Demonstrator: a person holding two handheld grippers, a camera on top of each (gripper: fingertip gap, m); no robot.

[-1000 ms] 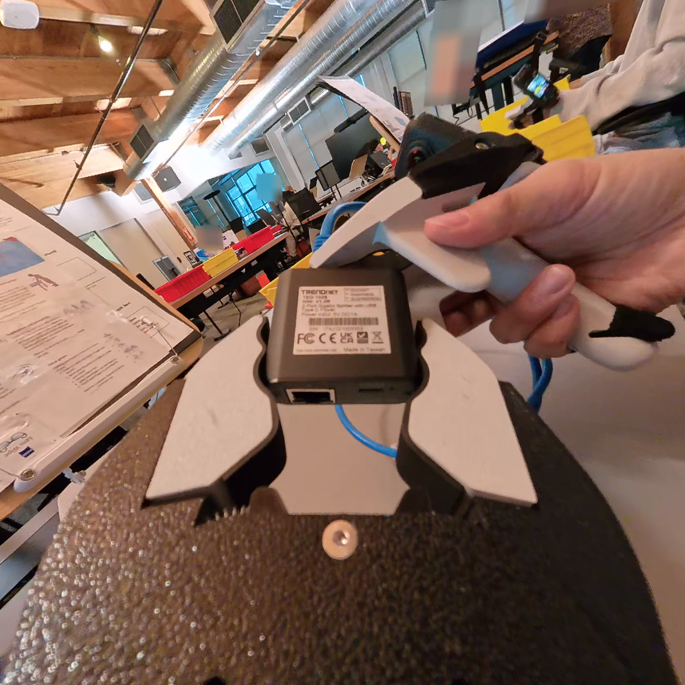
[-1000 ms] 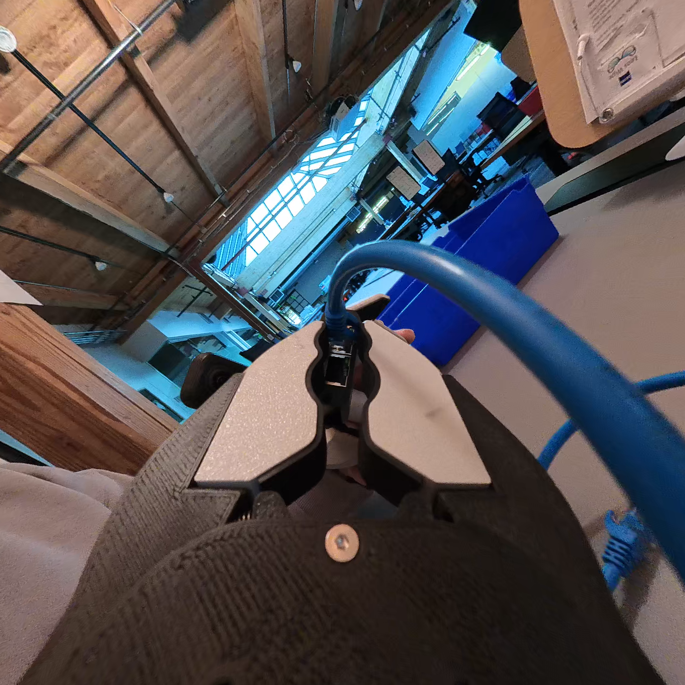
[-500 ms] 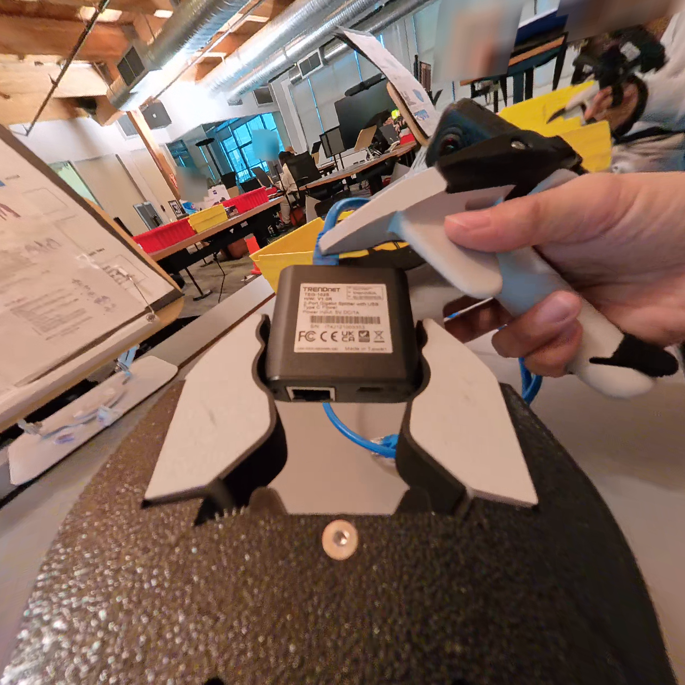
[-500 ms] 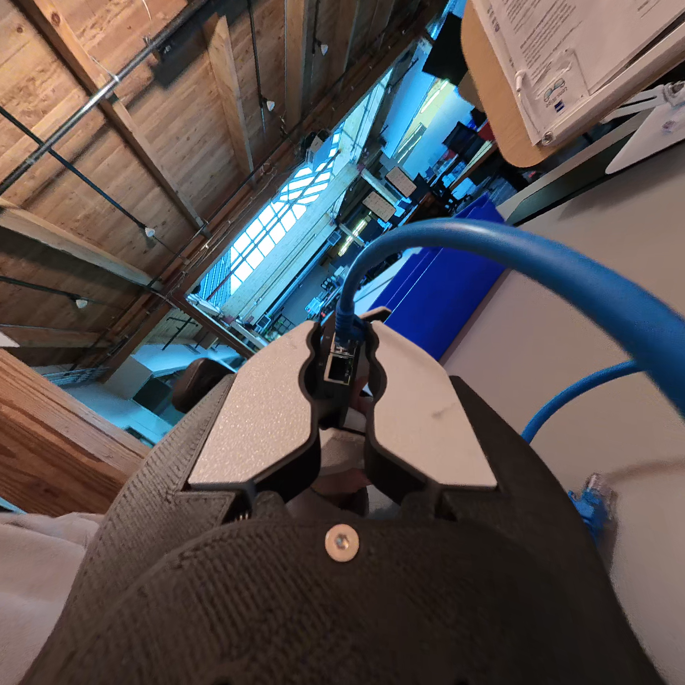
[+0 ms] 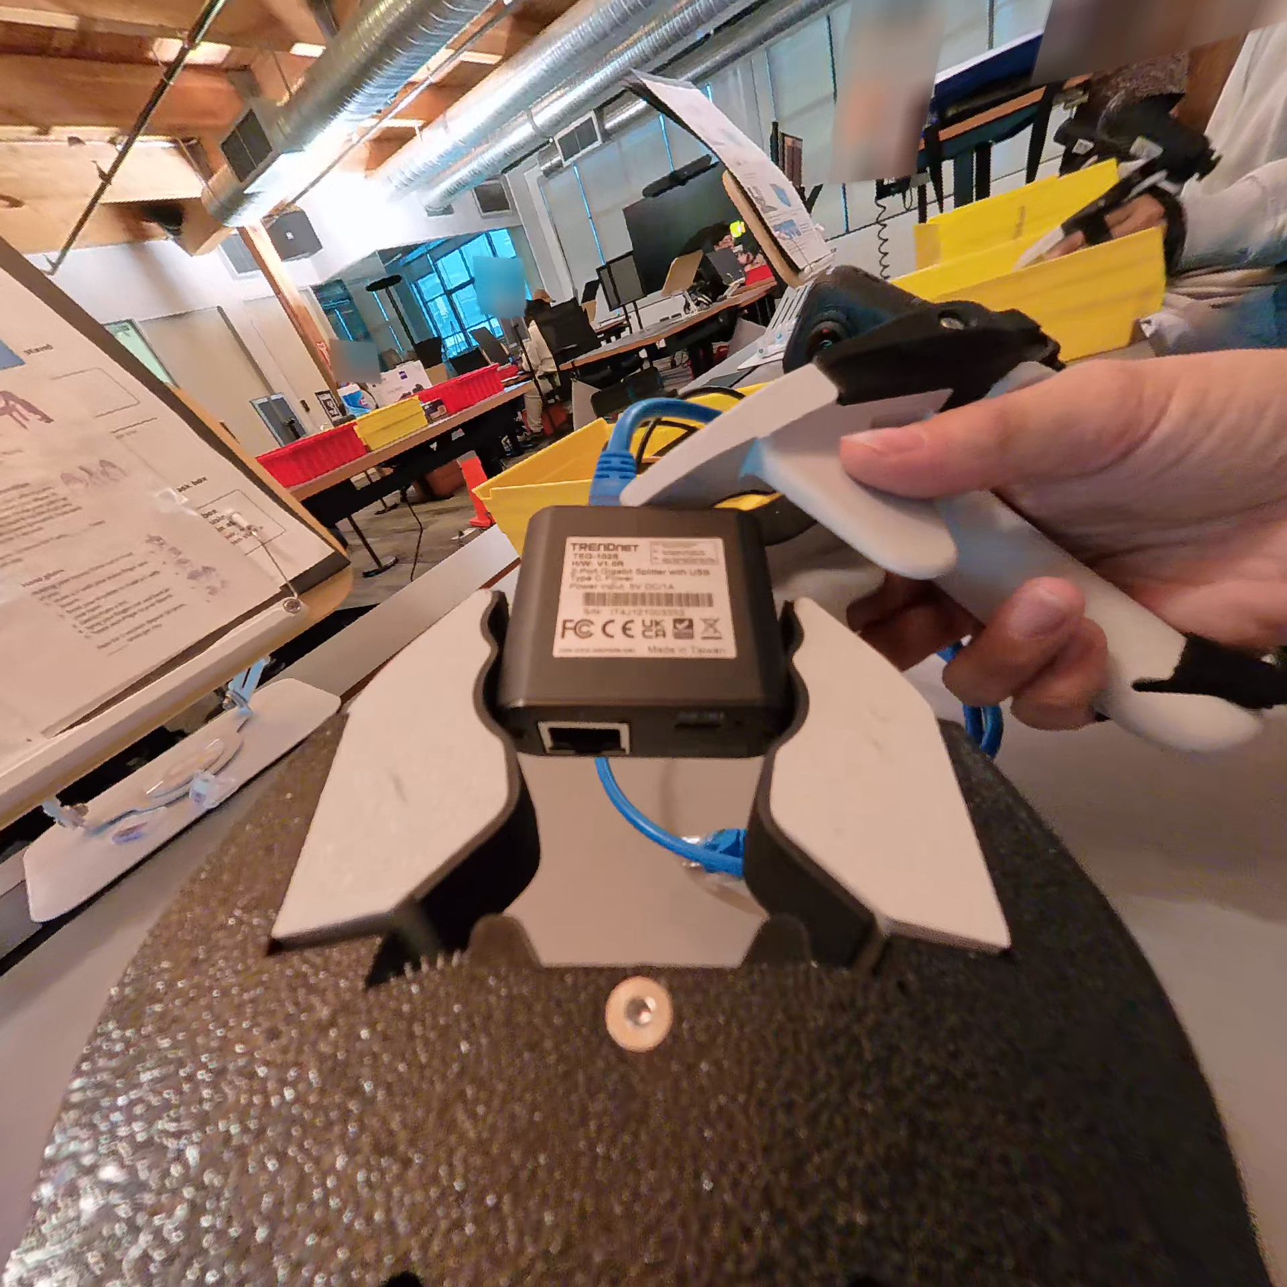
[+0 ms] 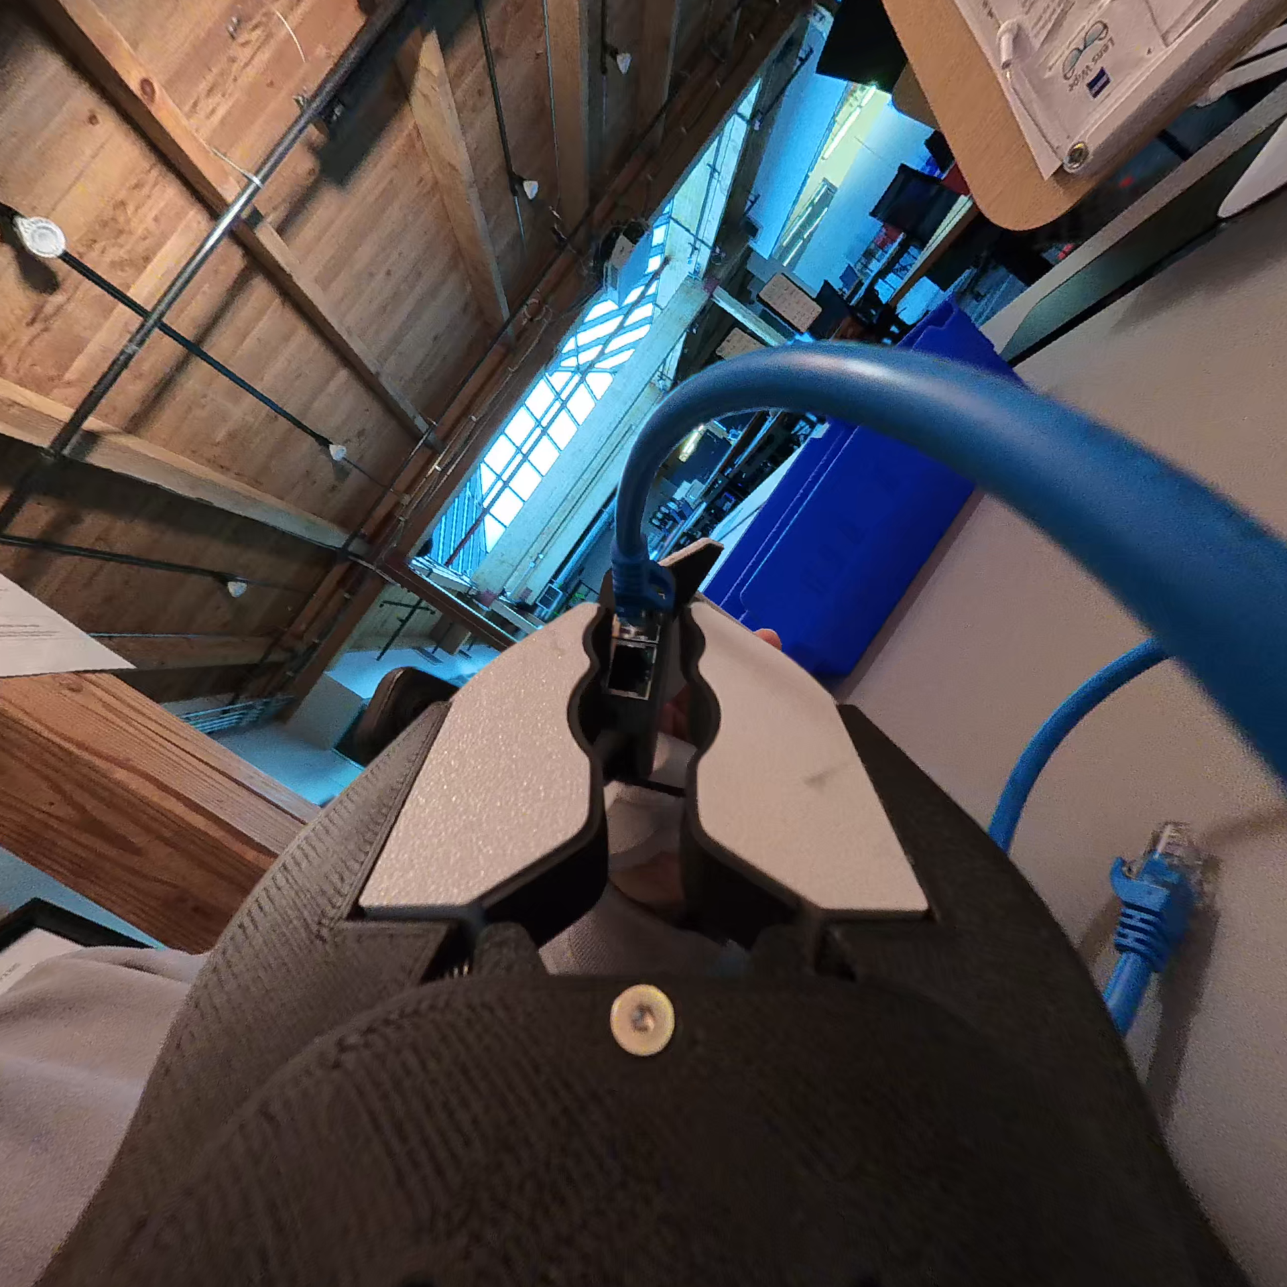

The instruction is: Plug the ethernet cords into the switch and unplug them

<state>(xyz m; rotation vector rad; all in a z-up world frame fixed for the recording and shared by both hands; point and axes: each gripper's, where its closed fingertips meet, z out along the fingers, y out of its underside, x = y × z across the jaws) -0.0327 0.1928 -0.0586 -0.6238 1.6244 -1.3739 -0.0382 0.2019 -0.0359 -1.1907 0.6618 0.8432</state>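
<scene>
The left gripper clamps the black switch by its sides while the right gripper pinches the switch's far end, where a blue ethernet cord sits plugged in, above the grey table.

The small black rectangular plastic switch sits clamped between the left gripper fingers. Beyond it the right gripper reaches its far edge, apparently beside a blue ethernet cord plug. Beneath the switch, on the pale grey table, lies another blue cord end.
</scene>
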